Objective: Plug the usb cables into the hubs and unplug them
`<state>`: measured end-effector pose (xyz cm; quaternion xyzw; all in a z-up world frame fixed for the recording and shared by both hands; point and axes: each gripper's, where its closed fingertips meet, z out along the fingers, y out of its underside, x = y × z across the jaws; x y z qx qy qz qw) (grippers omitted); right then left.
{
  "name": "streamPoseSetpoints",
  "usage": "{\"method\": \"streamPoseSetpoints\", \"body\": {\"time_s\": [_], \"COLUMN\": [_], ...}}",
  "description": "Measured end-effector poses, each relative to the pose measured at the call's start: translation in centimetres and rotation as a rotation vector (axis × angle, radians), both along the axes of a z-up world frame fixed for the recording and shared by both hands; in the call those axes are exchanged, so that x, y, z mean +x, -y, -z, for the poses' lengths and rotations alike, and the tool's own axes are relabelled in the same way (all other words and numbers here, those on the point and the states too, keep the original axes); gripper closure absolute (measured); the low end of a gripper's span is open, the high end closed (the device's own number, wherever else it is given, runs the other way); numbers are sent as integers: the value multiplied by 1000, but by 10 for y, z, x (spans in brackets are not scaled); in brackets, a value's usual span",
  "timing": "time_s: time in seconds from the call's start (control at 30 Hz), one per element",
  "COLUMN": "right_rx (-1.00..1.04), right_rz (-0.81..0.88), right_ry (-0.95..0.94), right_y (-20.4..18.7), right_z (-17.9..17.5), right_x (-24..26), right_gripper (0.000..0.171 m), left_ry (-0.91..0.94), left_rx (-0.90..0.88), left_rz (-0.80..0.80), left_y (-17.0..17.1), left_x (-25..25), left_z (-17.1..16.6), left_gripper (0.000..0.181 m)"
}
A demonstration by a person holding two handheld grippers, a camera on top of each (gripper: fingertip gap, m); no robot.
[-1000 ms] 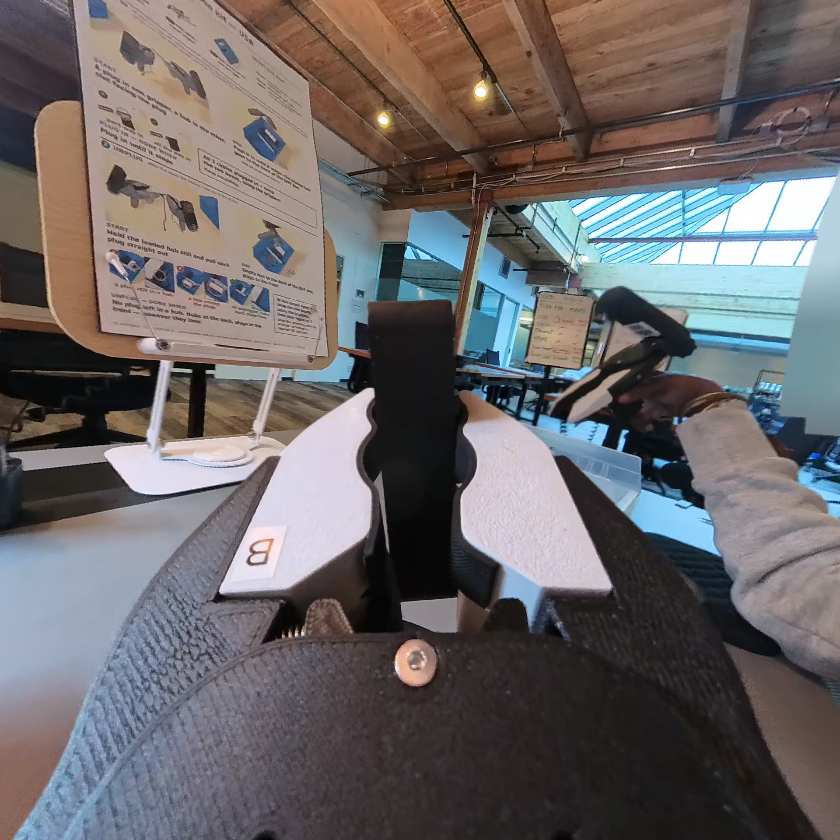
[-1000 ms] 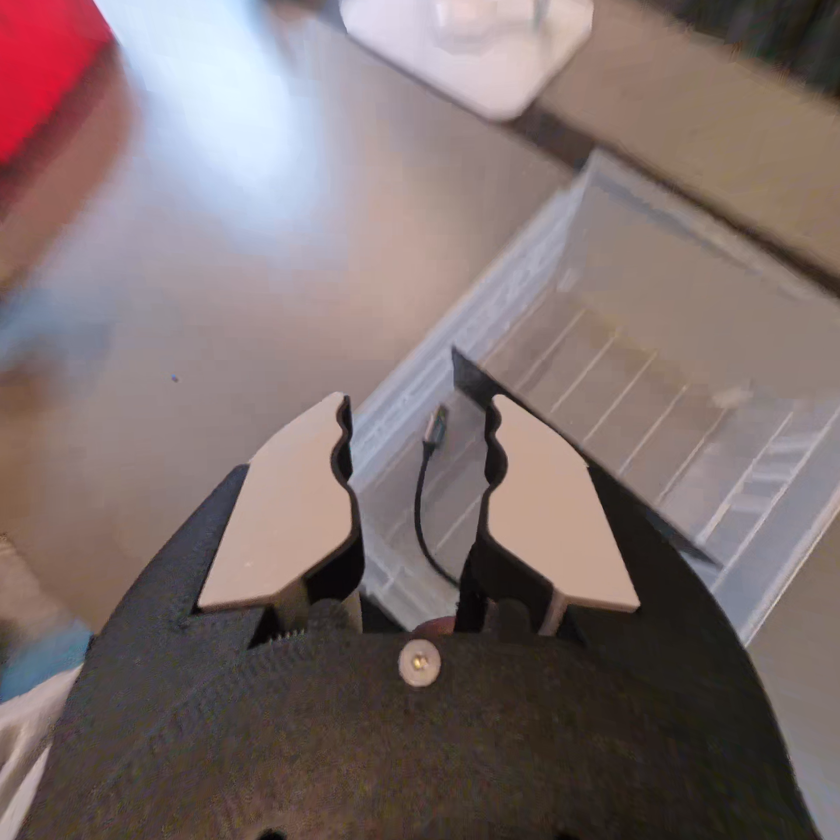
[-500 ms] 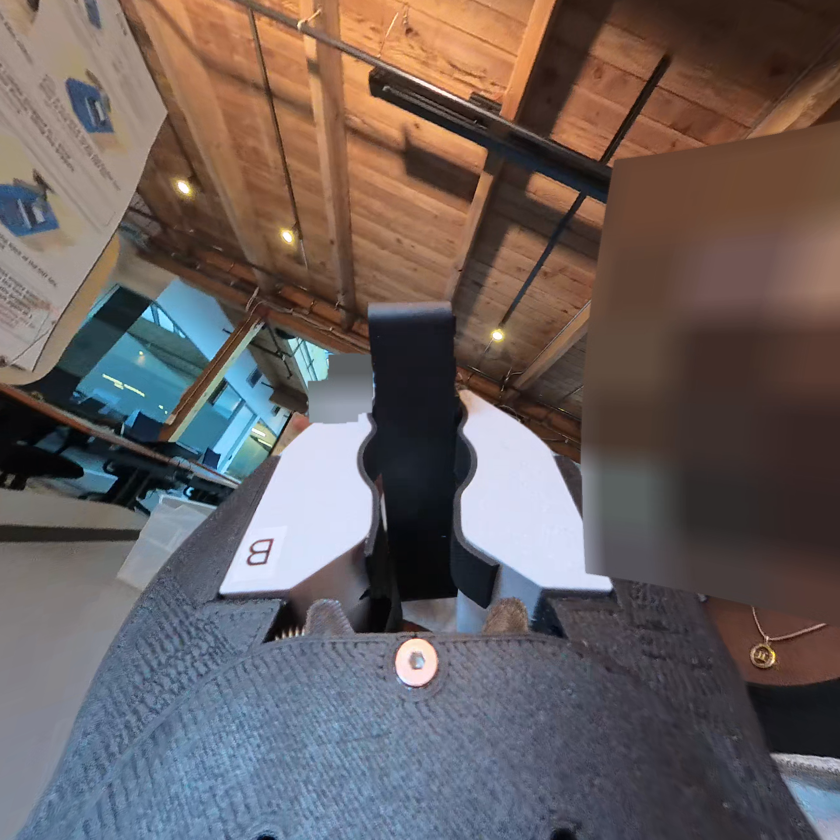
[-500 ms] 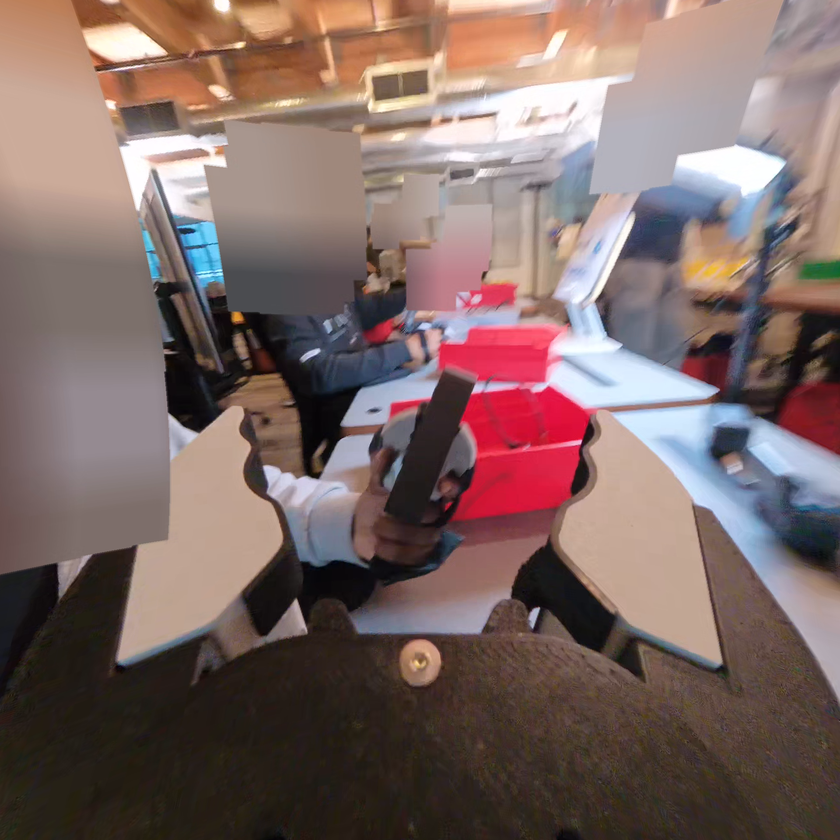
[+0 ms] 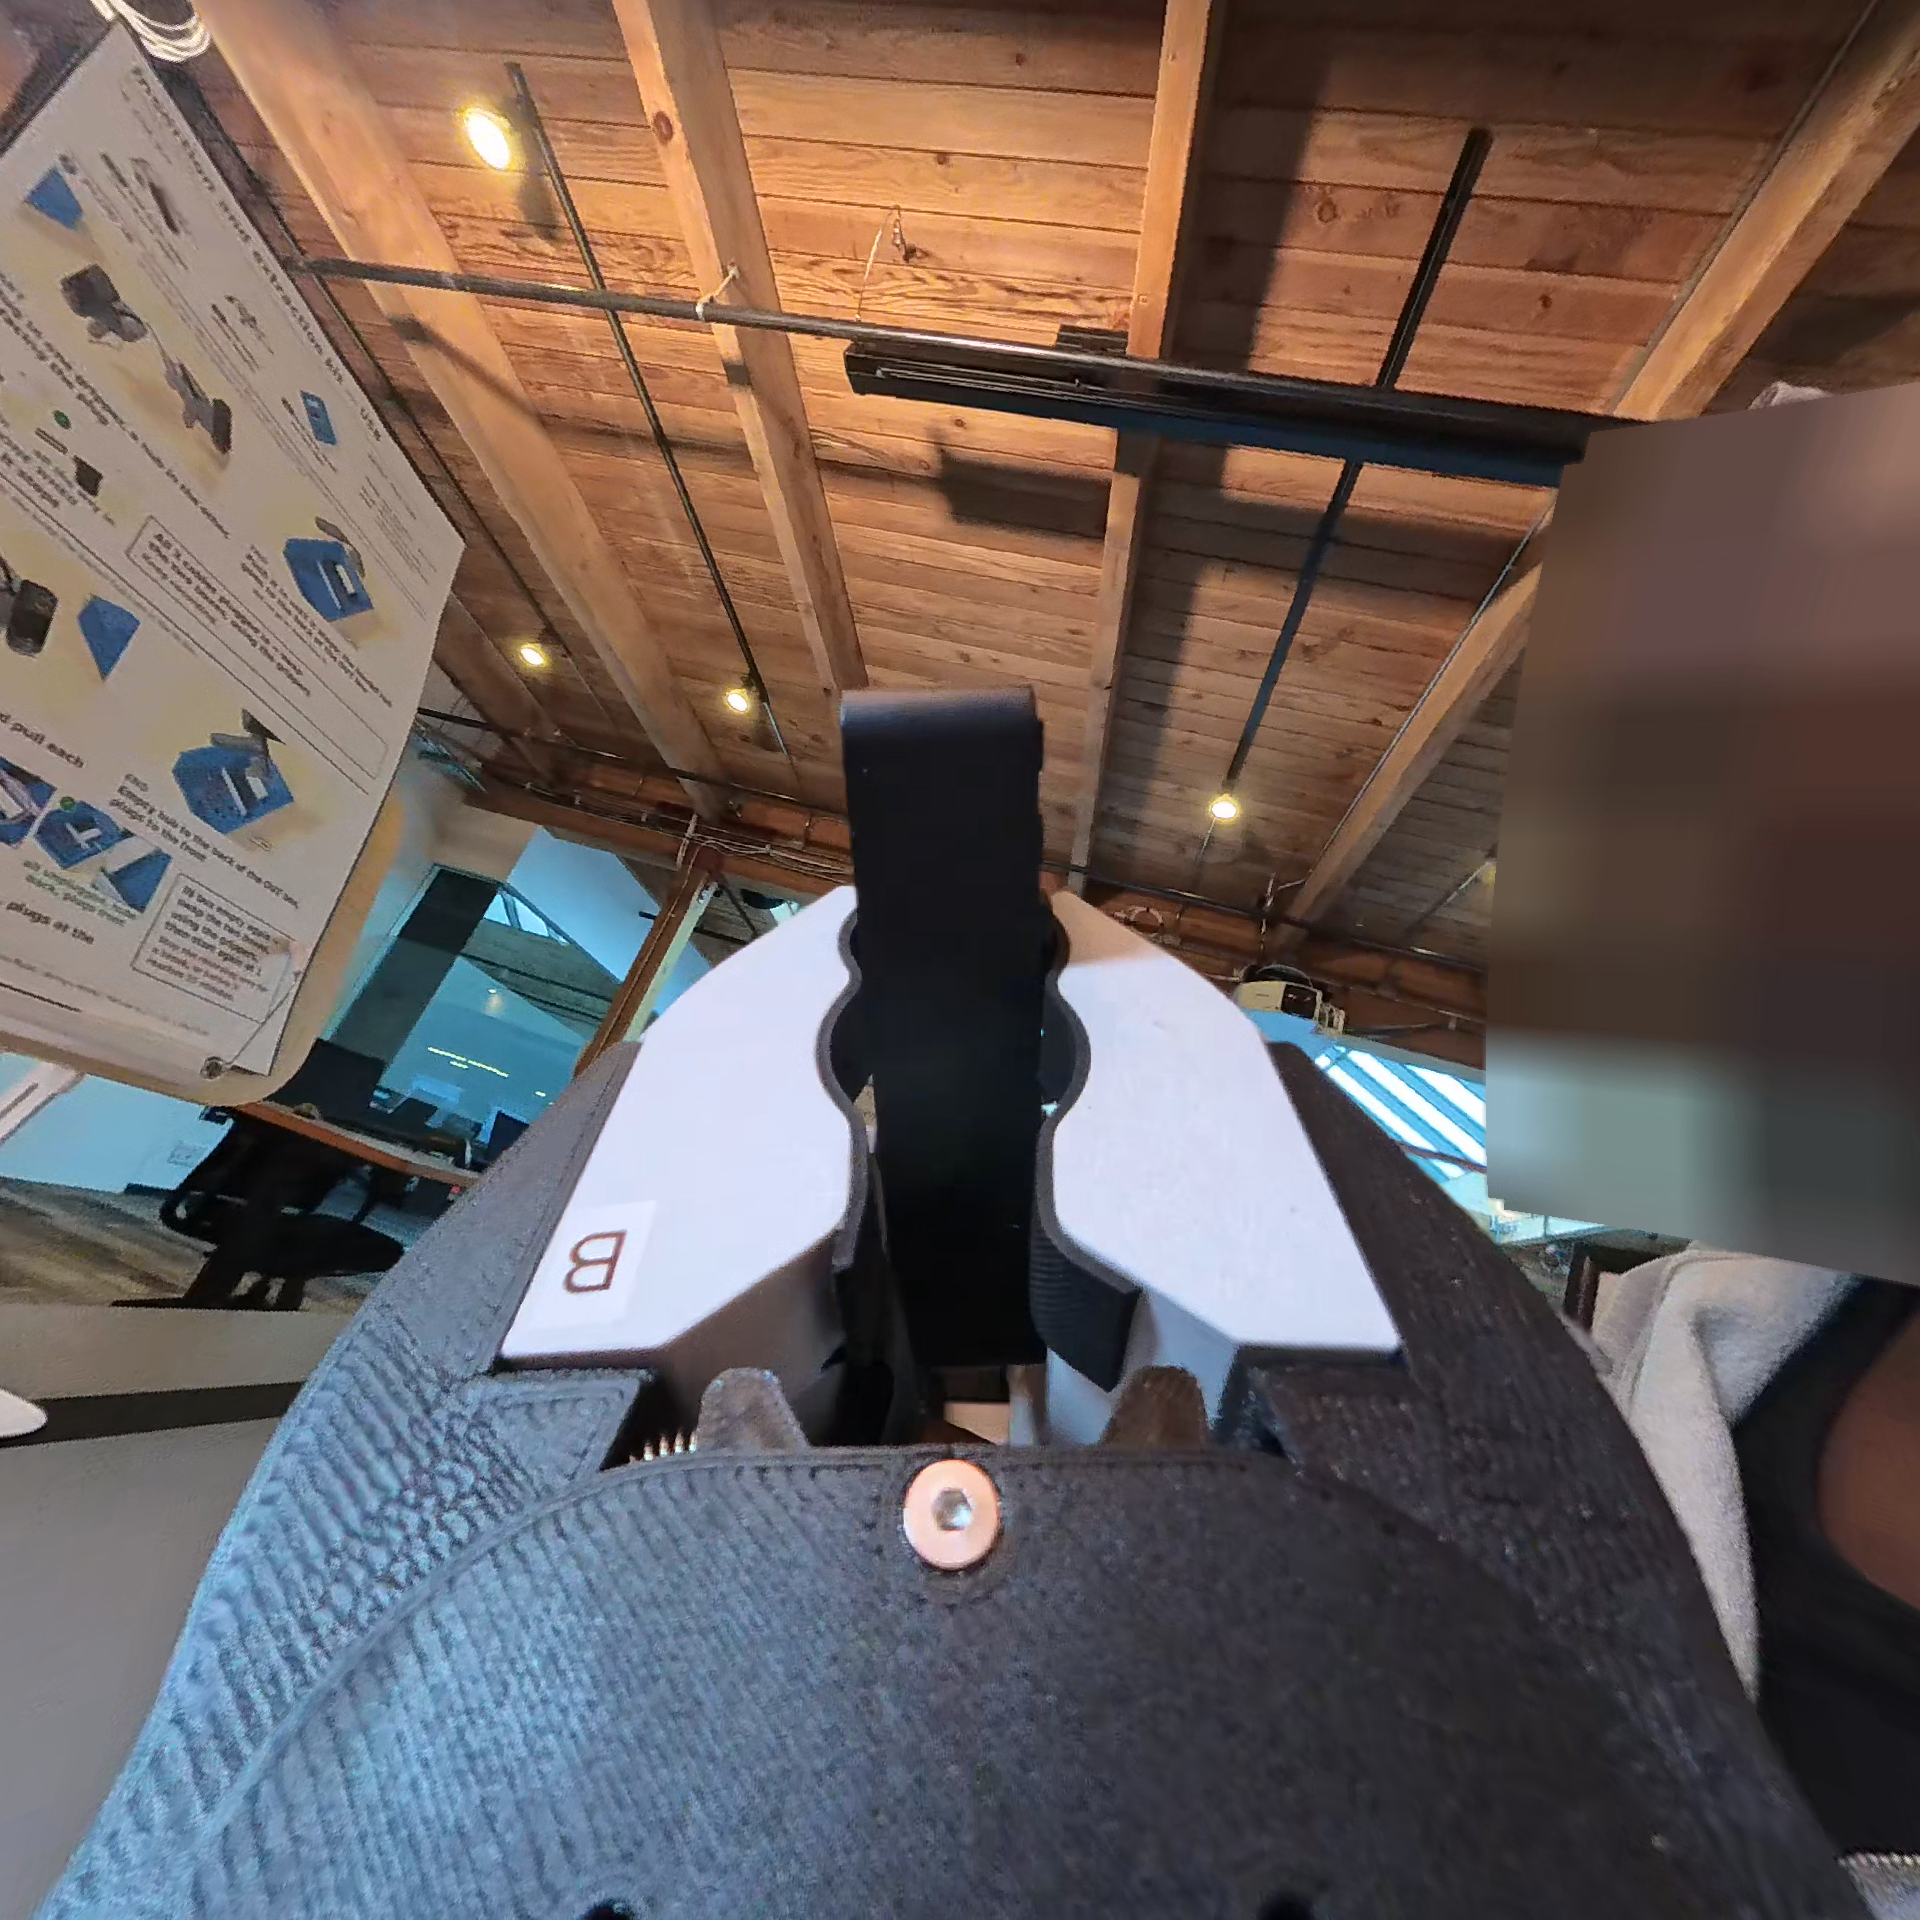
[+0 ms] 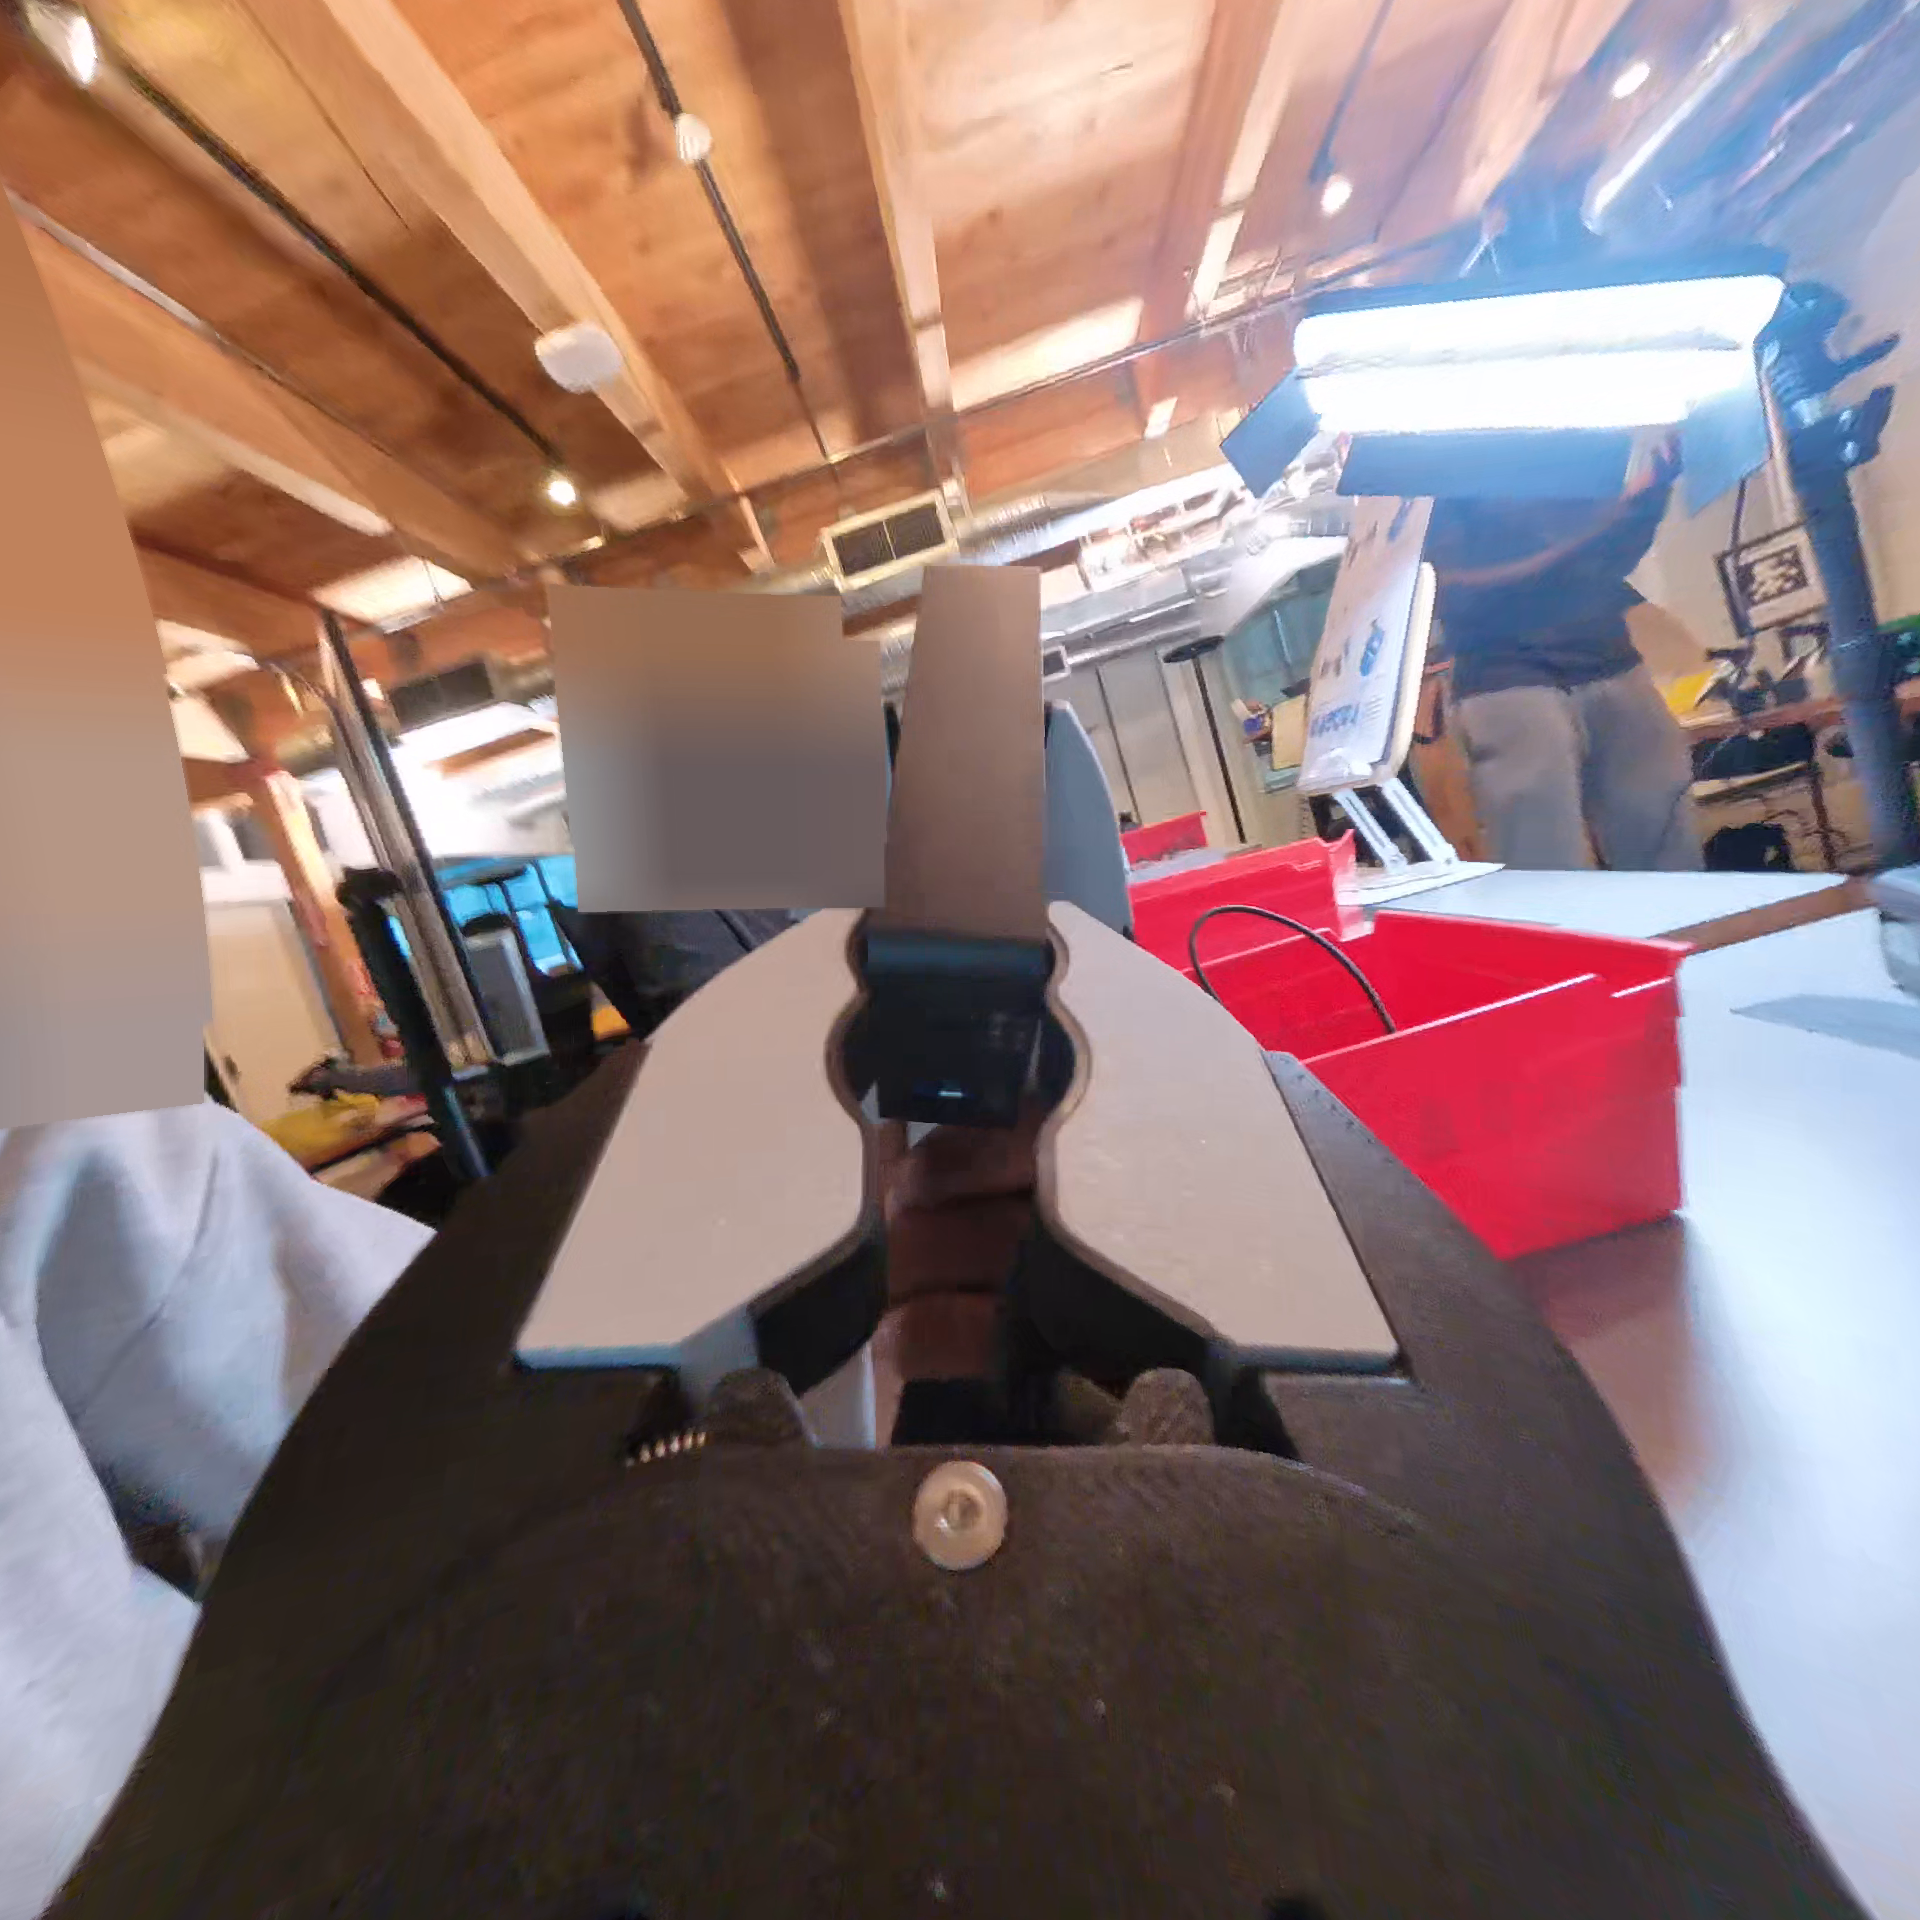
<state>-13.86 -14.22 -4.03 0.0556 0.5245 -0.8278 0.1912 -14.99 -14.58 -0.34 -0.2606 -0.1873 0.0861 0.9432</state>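
Note:
A black USB hub (image 5: 940,831) stands upright between my left gripper's white fingers (image 5: 727,1091). My left gripper (image 5: 945,935) is shut on it and points up at the wooden ceiling. In the right wrist view the same hub (image 6: 966,727) rises ahead, with its dark port end (image 6: 956,1029) between the fingertips. My right gripper (image 6: 956,925) is shut on that end. One grey finger of the left gripper (image 6: 1086,821) shows behind the hub. No USB plug shows in either gripper.
Red bins (image 6: 1455,1091) stand on the grey table (image 6: 1787,1299) to the right, with a black cable (image 6: 1299,945) in one. An instruction sheet on a stand (image 5: 187,582) is at left. A light panel (image 6: 1527,353) and a standing person (image 6: 1558,727) are far right.
My right gripper swung up from the clear bin, opened wide, then closed on the hub's end. My left gripper tilted up toward the ceiling, still holding the hub.

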Motion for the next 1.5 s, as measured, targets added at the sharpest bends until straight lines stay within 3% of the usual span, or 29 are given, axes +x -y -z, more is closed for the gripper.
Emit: {"method": "streamPoseSetpoints", "body": {"time_s": [0.03,0.1,0.27,0.37,0.47,0.6,0.73,0.8,0.93,1.07,1.3,1.5], "right_rx": [21,80,115,169,404,893,1330,1416,1387,1334,1371,1173], "right_rz": [3,-12,198,460,765,1069,1178,1225,1142,1148,1144,1224], "right_ry": [-22,-58,-210,-328,-423,-287,-60,-5,119,138,126,99], "right_y": [-1,-5,-46,-94,-158,-263,-350,-374,-374,-372,-369,-356], "right_z": [-1,-5,-50,-84,-94,-49,29,56,97,116,109,105], "right_x": [0,-3,-45,-86,-136,-200,-239,-256,-271,-285,-279,-298], "right_gripper": [144,144,145,145,145,145,144,145,145,145,145,145], "left_ry": [-5,-3,16,-28,-85,-171,-197,-197,-184,-179,-191,-206], "left_rx": [-14,-44,-106,-280,-516,-795,-943,-961,-945,-932,-942,-964], "left_rz": [-10,-45,-265,-393,-493,-562,-569,-565,-556,-553,-551,-562], "left_y": [-2,-4,0,-16,-43,-78,-95,-97,-94,-93,-95,-97], "left_x": [0,0,-11,-14,-16,-18,-21,-22,-23,-22,-21,-20], "left_z": [0,0,-3,4,19,45,66,69,67,65,65,66], "left_gripper": [152,149,62,58,58,60,61,63,67,68,68,69]}}
